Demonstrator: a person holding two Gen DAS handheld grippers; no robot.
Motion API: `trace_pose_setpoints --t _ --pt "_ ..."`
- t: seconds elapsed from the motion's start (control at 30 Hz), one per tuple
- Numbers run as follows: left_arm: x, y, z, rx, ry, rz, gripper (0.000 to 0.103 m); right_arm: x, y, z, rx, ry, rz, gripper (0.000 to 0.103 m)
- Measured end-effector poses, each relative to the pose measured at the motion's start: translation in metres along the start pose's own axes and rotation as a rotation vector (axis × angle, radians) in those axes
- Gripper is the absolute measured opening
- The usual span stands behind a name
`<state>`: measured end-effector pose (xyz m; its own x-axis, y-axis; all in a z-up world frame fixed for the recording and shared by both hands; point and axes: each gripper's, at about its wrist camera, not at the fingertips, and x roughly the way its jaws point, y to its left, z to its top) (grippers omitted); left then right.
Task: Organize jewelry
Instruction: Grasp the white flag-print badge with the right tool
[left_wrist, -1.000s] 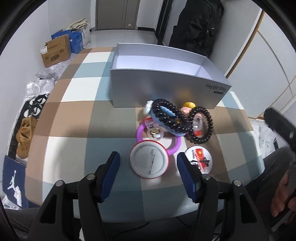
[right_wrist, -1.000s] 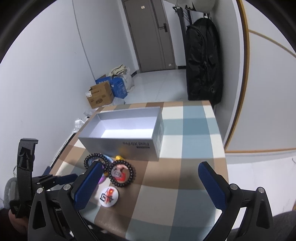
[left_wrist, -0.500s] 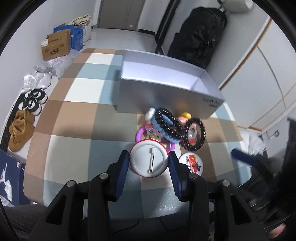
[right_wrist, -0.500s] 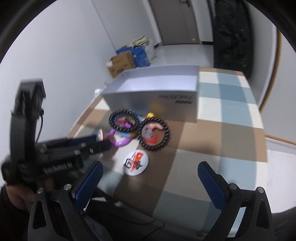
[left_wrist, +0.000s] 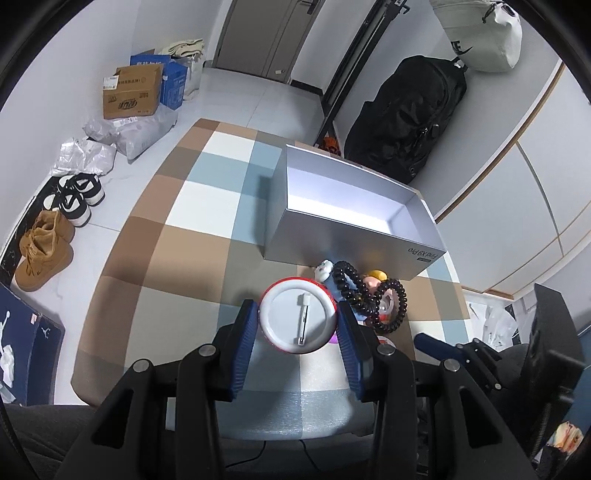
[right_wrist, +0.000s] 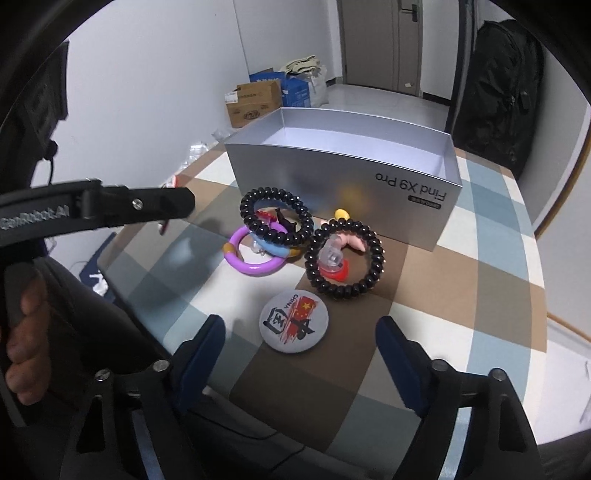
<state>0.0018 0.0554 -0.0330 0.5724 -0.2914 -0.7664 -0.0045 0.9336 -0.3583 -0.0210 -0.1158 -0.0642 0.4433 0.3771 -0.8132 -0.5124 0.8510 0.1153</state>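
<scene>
My left gripper (left_wrist: 296, 307) is shut on a round white badge with a red rim (left_wrist: 298, 317), its pin side up, held above the checked table. Behind it lie two black coil bracelets (left_wrist: 347, 280) and small charms, in front of an open silver box (left_wrist: 351, 236). In the right wrist view, my right gripper (right_wrist: 301, 323) hangs low over a round China flag badge (right_wrist: 294, 321). Its jaws are closing, with the badge on the table between the pads and untouched. A purple ring (right_wrist: 255, 266) and the bracelets (right_wrist: 345, 258) lie just beyond.
The silver box (right_wrist: 332, 173) stands open at the back of the table (right_wrist: 461, 295). My left gripper's black arm (right_wrist: 110, 206) crosses the left of the right wrist view. Shoes (left_wrist: 44, 251), cartons (left_wrist: 133, 92) and a black backpack (left_wrist: 406, 118) are on the floor around.
My left gripper shut on the white badge and lifted it off the table toward the box. The right gripper came down over the flag badge and its jaws narrowed.
</scene>
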Motion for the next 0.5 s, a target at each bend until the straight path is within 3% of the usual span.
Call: trace_pose_setpoints --t 0.1,0.23,0.33,0.5 --pt "-0.002 0.003 0.000 0.003 -0.001 -0.004 0.037 0.007 0.005 0.001 -0.024 0.017 -0.018 0.060" --pt "-0.003 0.009 0.001 -0.011 0.000 -0.016 0.037 0.011 0.011 0.002 -0.059 0.019 -0.056 0.054" --pt "-0.004 0.011 0.002 -0.021 -0.001 -0.021 0.037 0.009 0.015 0.001 -0.066 0.015 -0.060 0.042" --pt "-0.004 0.013 0.002 -0.028 0.001 -0.030 0.037 0.007 0.014 0.001 -0.047 0.012 -0.043 0.042"
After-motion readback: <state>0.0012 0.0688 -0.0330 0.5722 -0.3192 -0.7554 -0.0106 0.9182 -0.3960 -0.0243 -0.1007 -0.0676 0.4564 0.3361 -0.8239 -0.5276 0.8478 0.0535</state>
